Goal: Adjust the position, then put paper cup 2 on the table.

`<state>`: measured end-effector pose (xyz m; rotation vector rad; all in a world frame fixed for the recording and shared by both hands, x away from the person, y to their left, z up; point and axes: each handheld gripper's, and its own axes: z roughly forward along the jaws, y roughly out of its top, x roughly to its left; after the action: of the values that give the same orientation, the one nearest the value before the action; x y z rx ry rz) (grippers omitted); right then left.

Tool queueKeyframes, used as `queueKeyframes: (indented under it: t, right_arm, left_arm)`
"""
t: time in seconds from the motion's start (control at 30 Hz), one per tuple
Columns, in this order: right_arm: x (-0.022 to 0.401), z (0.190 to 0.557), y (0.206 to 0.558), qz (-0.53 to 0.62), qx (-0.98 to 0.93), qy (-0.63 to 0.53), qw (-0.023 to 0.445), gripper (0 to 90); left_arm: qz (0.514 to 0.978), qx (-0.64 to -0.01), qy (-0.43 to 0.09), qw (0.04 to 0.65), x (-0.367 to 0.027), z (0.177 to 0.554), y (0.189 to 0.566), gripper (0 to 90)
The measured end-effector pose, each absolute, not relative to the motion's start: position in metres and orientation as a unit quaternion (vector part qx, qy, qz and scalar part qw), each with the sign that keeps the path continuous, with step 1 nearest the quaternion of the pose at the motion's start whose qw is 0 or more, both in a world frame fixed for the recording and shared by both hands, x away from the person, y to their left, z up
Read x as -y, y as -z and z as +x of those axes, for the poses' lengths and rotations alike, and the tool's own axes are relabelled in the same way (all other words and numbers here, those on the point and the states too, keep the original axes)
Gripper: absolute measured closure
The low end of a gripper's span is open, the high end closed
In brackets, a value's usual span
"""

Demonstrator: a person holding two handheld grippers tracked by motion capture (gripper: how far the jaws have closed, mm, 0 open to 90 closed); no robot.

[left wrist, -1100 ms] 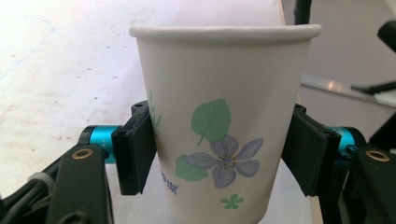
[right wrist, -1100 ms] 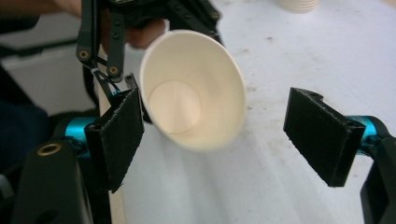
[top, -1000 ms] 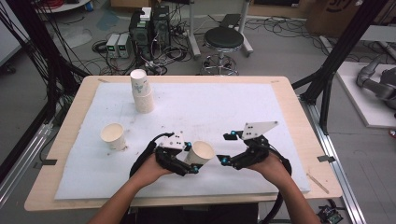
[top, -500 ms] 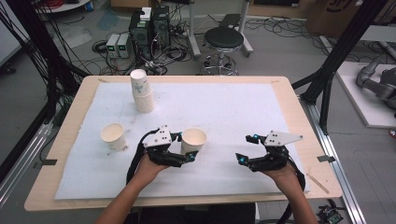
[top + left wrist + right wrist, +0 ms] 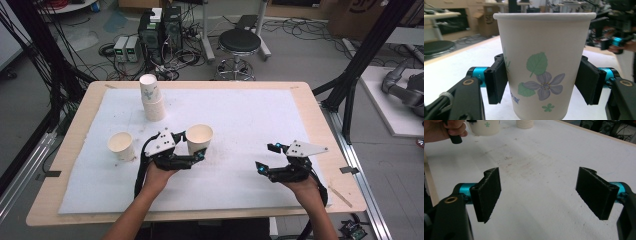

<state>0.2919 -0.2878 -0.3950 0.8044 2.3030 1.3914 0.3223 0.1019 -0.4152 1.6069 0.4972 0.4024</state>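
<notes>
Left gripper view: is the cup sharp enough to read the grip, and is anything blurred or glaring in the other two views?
Left gripper view: the flower-print cup is sharp between the jaws, the room behind soft. Right gripper view: the black pads are crisp, the stacked cups at the top edge are blurred. High view: even light, no glare on the white mat, soft shadows under the left gripper.

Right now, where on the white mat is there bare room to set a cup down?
Free: the white foam mat's far right half, and the stretch between both grippers. Crowded: the left side, with the stack of paper cups, single paper cup and floral paper cup.
</notes>
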Motion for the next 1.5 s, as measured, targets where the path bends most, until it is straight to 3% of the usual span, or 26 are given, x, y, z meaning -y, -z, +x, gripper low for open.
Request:
queueKeyframes:
  t: [0.37,0.9,1.5]
  right_arm:
    - [0.287,0.290,0.396,0.282,-0.808,-0.490,0.167,20.7]
    - [0.290,0.289,0.397,0.283,-0.806,-0.493,0.164,20.7]
    - [0.296,0.285,0.397,0.287,-0.805,-0.493,0.165,20.7]
  left_arm:
    - [0.686,-0.242,-0.209,0.654,-0.100,0.333,0.413,31.1]
    - [0.688,-0.258,-0.203,0.647,-0.068,0.355,0.423,30.8]
    - [0.752,-0.259,-0.154,0.586,-0.022,0.371,0.457,30.6]
